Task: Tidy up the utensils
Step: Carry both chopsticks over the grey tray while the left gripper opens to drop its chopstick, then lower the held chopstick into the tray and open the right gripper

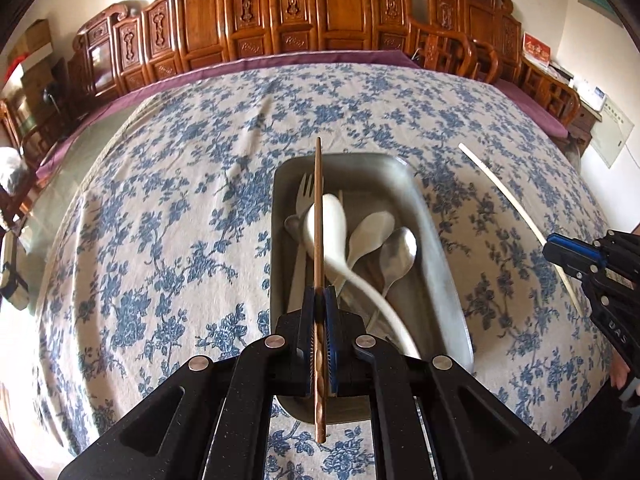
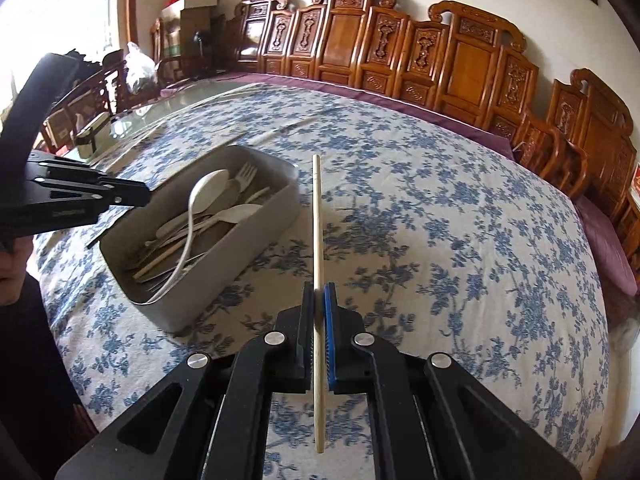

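Observation:
My left gripper (image 1: pixel 319 294) is shut on a brown wooden chopstick (image 1: pixel 318 216) and holds it lengthwise above the grey tray (image 1: pixel 436 240). The tray holds white spoons (image 1: pixel 334 224), a metal spoon (image 1: pixel 398 254), a fork (image 1: pixel 306 192) and other utensils. My right gripper (image 2: pixel 319 292) is shut on a pale chopstick (image 2: pixel 317 220) and holds it above the cloth, right of the tray (image 2: pixel 256 240). The right gripper also shows in the left wrist view (image 1: pixel 576 258), holding the pale chopstick (image 1: pixel 504 196).
The table carries a blue floral cloth (image 1: pixel 160 220) over a purple one. Carved wooden chairs (image 1: pixel 304 12) line the far edge. Another pale chopstick (image 2: pixel 280 130) lies on the cloth beyond the tray. Boxes (image 2: pixel 192 4) stand at the far left.

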### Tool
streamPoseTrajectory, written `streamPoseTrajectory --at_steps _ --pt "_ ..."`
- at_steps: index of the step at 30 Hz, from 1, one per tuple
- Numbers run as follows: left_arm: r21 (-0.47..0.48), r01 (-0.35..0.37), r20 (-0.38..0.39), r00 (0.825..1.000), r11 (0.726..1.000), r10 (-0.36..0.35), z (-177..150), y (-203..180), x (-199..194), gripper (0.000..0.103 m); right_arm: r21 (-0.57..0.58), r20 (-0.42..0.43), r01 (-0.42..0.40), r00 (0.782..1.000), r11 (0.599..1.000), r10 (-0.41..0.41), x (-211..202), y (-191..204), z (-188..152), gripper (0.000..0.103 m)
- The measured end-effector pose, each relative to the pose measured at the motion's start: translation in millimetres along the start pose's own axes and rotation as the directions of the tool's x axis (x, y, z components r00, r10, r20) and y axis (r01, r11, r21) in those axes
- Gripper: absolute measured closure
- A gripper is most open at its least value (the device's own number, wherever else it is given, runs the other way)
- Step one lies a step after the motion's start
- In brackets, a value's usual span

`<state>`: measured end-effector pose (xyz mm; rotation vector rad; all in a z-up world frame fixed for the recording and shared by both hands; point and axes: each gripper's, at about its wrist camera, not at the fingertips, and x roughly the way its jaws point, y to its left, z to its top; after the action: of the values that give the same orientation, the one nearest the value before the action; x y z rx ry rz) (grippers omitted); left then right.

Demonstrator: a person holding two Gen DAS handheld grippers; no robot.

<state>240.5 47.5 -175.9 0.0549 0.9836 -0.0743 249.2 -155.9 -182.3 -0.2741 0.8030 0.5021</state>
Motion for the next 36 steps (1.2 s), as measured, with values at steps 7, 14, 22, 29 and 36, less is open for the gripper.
streamPoseTrajectory --at_steps 7,14,22,29,36 --pt "-0.018 0.008 -0.029 1.000 1.000 -0.009 -1.9 3.0 11.3 0.098 0.003 -0.005 -0.029 1.000 1.000 0.029 1.7 9.1 0.1 0.097" --pt "-0.028 0.024 -0.019 1.000 0.999 -0.025 3.4 6.2 16.9 0.098 0.031 -0.005 -0.057 0.998 0.998 0.057 3.8 13.9 3.9 0.097" --pt "-0.061 0.030 0.016 0.999 0.998 -0.029 9.2 18.0 10.7 0.097 0.070 0.006 -0.102 0.995 0.992 0.102 7.8 25.6 16.2 0.097" --pt "-0.083 0.022 0.063 0.998 0.996 -0.017 12.6 30.7 -3.5 0.085 0.146 0.026 -0.143 0.990 0.979 0.141 17.2 41.0 33.6 0.097" --pt "-0.104 0.020 0.079 0.997 0.994 -0.012 13.2 43.6 -9.8 0.084 0.242 0.015 -0.173 0.985 0.955 0.174 42.0 55.6 47.0 0.097"
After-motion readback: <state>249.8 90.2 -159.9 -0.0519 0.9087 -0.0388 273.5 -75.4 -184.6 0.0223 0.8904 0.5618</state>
